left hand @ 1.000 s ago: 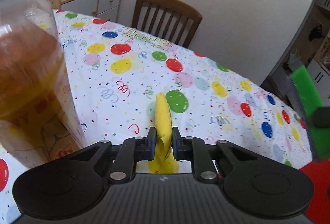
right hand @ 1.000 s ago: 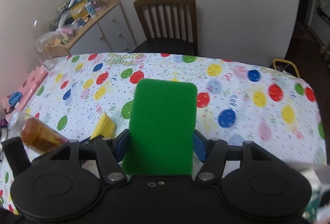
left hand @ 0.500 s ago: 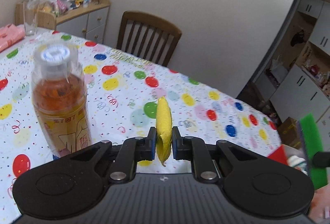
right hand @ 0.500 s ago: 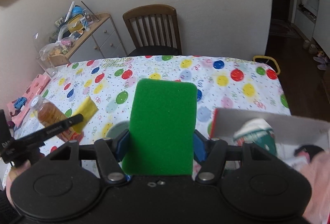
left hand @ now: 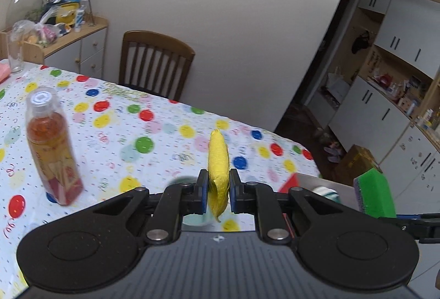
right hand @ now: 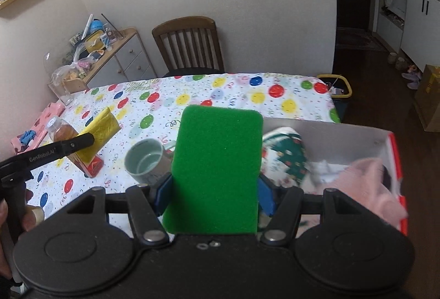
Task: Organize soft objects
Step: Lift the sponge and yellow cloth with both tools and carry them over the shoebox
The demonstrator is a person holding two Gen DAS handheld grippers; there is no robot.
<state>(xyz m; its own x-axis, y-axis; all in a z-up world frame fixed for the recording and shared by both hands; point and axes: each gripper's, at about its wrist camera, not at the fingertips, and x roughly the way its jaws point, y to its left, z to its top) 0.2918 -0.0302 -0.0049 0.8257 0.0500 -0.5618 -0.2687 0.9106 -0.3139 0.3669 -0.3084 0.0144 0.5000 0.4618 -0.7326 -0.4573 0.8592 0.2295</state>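
My left gripper (left hand: pixel 217 189) is shut on a thin yellow cloth (left hand: pixel 218 158) that stands edge-on between the pads, above the polka-dot table. The same yellow cloth (right hand: pixel 100 131) shows at the left of the right wrist view. My right gripper (right hand: pixel 214 191) is shut on a green sponge (right hand: pixel 217 172), held flat and wide between the blue pads; the green sponge (left hand: pixel 375 195) shows a purple underside in the left wrist view. Below and right of it is an open box (right hand: pixel 382 138) with a pink soft item (right hand: pixel 370 183) and a green-patterned white fabric item (right hand: pixel 286 153).
A bottle of amber drink (left hand: pixel 53 145) stands on the table at the left. A grey-green mug (right hand: pixel 144 161) sits beside the box. A wooden chair (right hand: pixel 189 46) is at the far side, a cluttered sideboard (right hand: pixel 110 51) by the wall, and dark floor lies past the table's right edge.
Both grippers have risen and swung right, still holding the cloth and the sponge. The bottle has receded to the left, and the open box and mug have come into view.
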